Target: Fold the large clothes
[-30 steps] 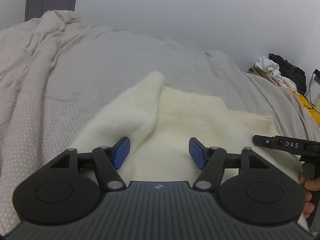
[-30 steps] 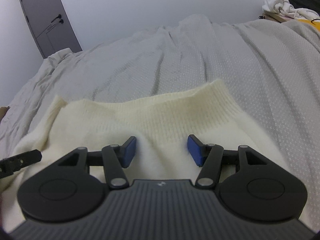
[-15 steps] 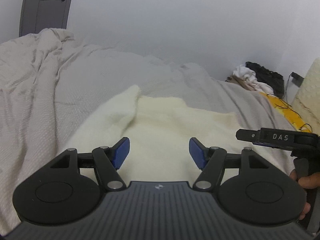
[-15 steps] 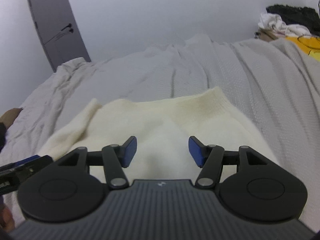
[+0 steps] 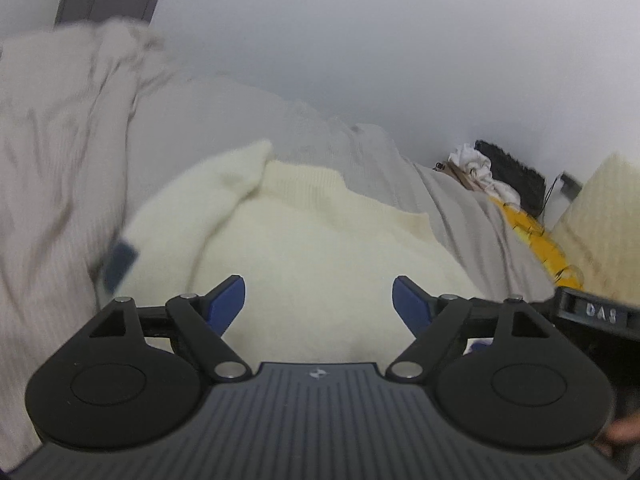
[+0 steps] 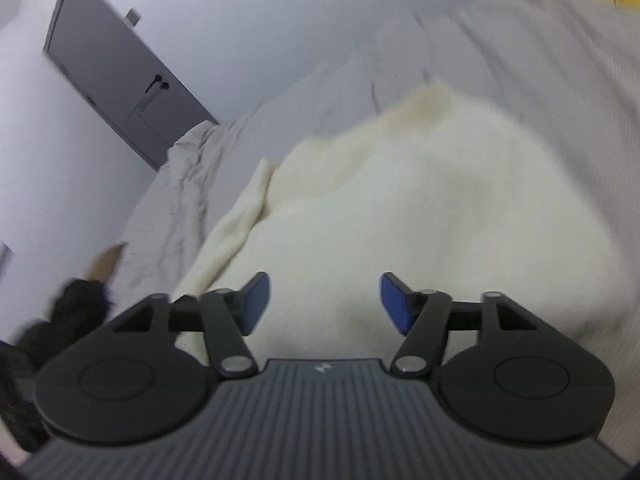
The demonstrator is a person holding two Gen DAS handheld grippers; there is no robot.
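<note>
Jaws on both the left gripper [image 5: 319, 304] and right gripper [image 6: 325, 304] are opening wider than a second ago, with nothing pinched between them, just air above the knit. Right past them sits the cream sweater [image 5: 320, 240], lying in a soft folded bundle on the grey bedspread [image 5: 60, 184], its ribbed hem toward the far side. Both views sit further back from it than before, so I'd guess that fold is done and let go. Further off there's a clothes pile [image 5: 480, 168] by the wall and a grey door [image 6: 120, 84].
</note>
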